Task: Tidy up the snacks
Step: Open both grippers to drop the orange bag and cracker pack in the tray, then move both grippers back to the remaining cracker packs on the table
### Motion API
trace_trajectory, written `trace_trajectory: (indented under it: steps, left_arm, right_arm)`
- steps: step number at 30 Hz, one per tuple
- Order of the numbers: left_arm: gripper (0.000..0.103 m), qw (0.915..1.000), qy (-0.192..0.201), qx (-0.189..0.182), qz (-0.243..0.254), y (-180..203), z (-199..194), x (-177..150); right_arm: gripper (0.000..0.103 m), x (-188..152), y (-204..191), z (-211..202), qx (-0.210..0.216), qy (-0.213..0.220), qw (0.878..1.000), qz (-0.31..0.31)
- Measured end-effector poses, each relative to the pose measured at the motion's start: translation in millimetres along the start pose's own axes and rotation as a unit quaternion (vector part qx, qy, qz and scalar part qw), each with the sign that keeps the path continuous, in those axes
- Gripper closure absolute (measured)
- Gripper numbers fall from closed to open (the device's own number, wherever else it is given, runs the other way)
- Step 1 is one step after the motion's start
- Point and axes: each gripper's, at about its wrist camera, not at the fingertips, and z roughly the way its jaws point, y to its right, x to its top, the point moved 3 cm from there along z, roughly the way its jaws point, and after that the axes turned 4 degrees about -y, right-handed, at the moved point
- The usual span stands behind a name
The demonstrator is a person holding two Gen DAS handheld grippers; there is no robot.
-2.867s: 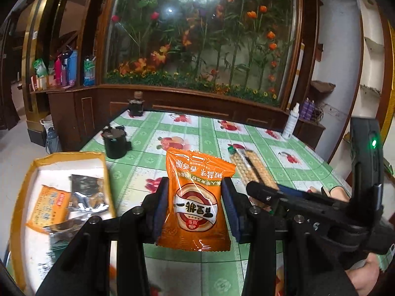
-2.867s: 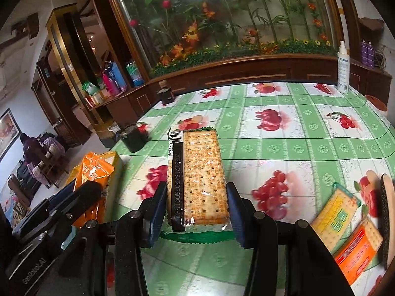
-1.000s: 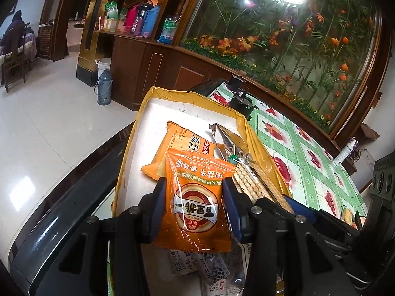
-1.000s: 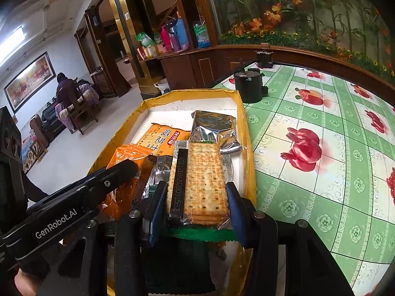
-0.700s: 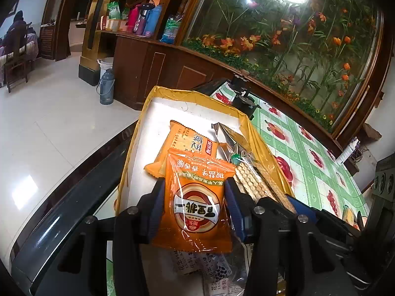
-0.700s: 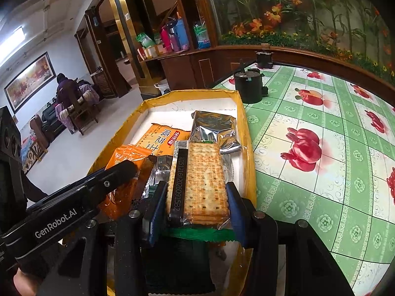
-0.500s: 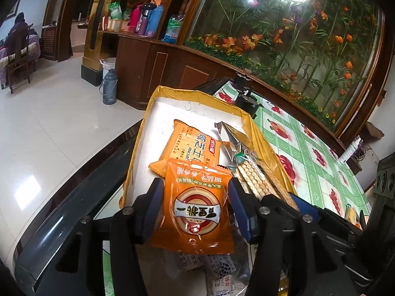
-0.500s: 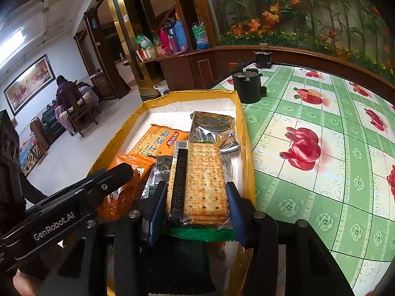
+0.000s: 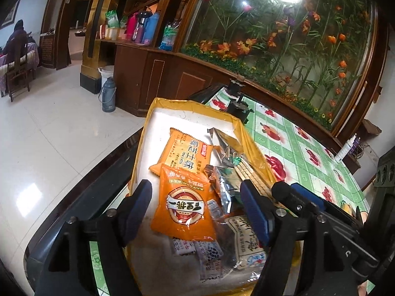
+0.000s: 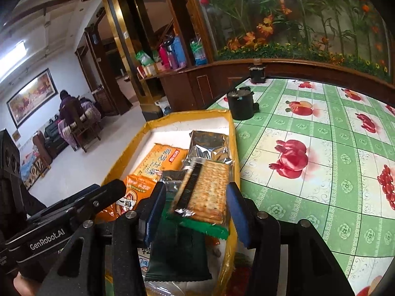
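The left gripper [image 9: 196, 207] is matte black plastic, with two angular arms ending in blue ribbed pads [image 9: 138, 204]. Small silver screws [image 9: 110, 212] sit on the joints of each arm. The right gripper [image 10: 195, 206] has the same build: black speckled arms, blue pads [image 10: 235, 212] with toothed edges, and round silver screws [image 10: 260, 214] near the tips and further back. In the right wrist view the left gripper's long black body carries white lettering [image 10: 47, 236] reading "GenRobot.AI". A bit of bare skin [image 10: 21, 282] shows beneath it, at the lower left edge of that view.
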Motion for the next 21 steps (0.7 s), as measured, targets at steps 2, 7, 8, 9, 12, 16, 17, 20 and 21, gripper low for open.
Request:
trace_trajectory:
  steps: [2, 7, 8, 9, 12, 16, 17, 20, 21]
  left_arm:
    - [0.030, 1.0000, 0.004, 0.001, 0.005, 3.6, -5.1, 0.9]
    - [0.029, 0.9999, 0.006, 0.002, 0.009, 7.2, -13.4, 2.8]
    - [0.029, 0.9999, 0.007, 0.002, 0.011, 8.6, -15.3, 2.8]
    - [0.029, 0.9999, 0.008, 0.003, 0.012, 9.7, -16.7, 2.4]
    - [0.029, 0.9998, 0.007, -0.001, 0.020, 15.4, -20.5, 1.5]
    - [0.029, 0.9992, 0.006, -0.009, 0.038, 30.8, -25.1, 0.9]
    - [0.029, 0.9990, 0.006, -0.012, 0.043, 35.4, -26.2, 0.4]
    - [0.029, 0.9973, 0.002, -0.023, 0.070, 58.2, -27.6, -3.3]
    - [0.029, 0.9967, 0.001, -0.026, 0.077, 64.6, -27.1, -4.7]
  right_arm:
    - [0.048, 0.9, 2.0, -4.8, 0.003, 0.006, 1.000, 0.007]
    - [0.048, 2.9, 7.4, -13.3, 0.010, 0.012, 1.000, 0.021]
    - [0.048, 2.0, 9.1, -15.7, 0.012, 0.013, 1.000, 0.025]
    - [0.048, 1.7, 12.0, -17.8, 0.014, 0.013, 0.999, 0.032]
    - [0.047, -2.1, 21.6, -22.3, 0.016, 0.007, 0.998, 0.053]
    - [0.047, -8.4, 38.3, -31.8, 0.019, -0.001, 0.996, 0.085]
    - [0.047, -10.4, 43.7, -36.9, 0.017, 0.000, 0.996, 0.092]
    - [0.047, -15.7, 63.5, -56.7, 0.006, 0.013, 0.994, 0.110]
    - [0.047, -18.2, 71.1, -63.9, 0.002, 0.018, 0.993, 0.117]
